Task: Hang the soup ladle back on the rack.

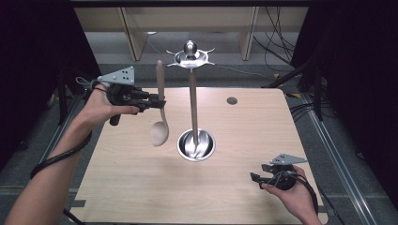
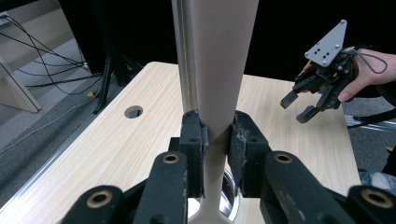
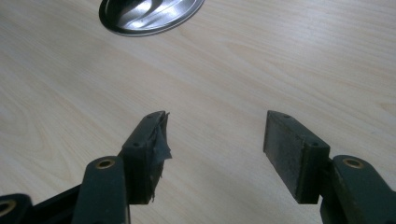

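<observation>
Beige long-handled spoon [image 1: 160, 108] hangs bowl-down, left of the chrome stand's pole [image 1: 193, 105], pinched mid-handle by left gripper [image 1: 157, 101]. Right gripper [image 1: 257, 174] spread, holding nothing, near the stand's round base [image 1: 196, 145]; bare wooden table [image 1: 244, 136] around.

We see our left gripper [image 2: 216, 140] clamped on a beige spoon handle [image 2: 219, 70], chrome stand pole [image 2: 183, 51] just behind it; right gripper [image 2: 306, 100] spread apart, well right of the pole.

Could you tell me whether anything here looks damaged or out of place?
Yes: in the right gripper view, the pad lining on one finger of the open right gripper looks torn and is peeling off in ragged flaps. The other pad looks intact.
</observation>
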Demonstrator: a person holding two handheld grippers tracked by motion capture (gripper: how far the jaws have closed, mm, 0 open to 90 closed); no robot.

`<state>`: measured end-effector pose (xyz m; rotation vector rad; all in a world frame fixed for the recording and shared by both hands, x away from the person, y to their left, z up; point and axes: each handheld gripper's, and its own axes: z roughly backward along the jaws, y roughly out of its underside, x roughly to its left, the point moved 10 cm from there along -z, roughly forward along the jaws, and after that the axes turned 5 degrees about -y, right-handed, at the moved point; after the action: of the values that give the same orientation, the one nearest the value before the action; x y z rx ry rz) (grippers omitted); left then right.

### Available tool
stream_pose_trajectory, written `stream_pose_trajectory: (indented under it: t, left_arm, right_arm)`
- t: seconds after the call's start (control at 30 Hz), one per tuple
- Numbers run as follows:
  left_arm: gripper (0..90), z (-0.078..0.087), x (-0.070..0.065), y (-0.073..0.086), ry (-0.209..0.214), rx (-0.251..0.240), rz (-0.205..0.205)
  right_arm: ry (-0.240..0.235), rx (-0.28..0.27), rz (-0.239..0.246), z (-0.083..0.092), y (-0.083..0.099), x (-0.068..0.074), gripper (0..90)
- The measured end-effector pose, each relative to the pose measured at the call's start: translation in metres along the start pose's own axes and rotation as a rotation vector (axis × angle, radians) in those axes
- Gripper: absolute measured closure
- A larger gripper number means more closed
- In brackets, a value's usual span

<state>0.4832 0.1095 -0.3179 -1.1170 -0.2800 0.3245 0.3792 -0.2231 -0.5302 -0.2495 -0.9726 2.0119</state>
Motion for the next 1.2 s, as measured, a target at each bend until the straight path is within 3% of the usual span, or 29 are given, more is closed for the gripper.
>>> stream_pose_trajectory:
  t: [0.53,0.57,1.2]
  left_arm:
    - [75.6,-0.006,0.003,-0.003,0.007,0.016,0.006]
    - [75.6,-0.006,0.003,-0.003,0.007,0.015,0.010]
    - [75.6,-0.011,0.003,-0.002,0.021,0.036,0.010]
  right_arm:
    - [0.001,0.000,0.001,0.000,0.000,0.000,40.3]
    - [-0.021,-0.004,-0.006,-0.001,0.000,0.002,40.3]
    - [-0.005,0.009,-0.010,0.000,0.001,0.000,40.4]
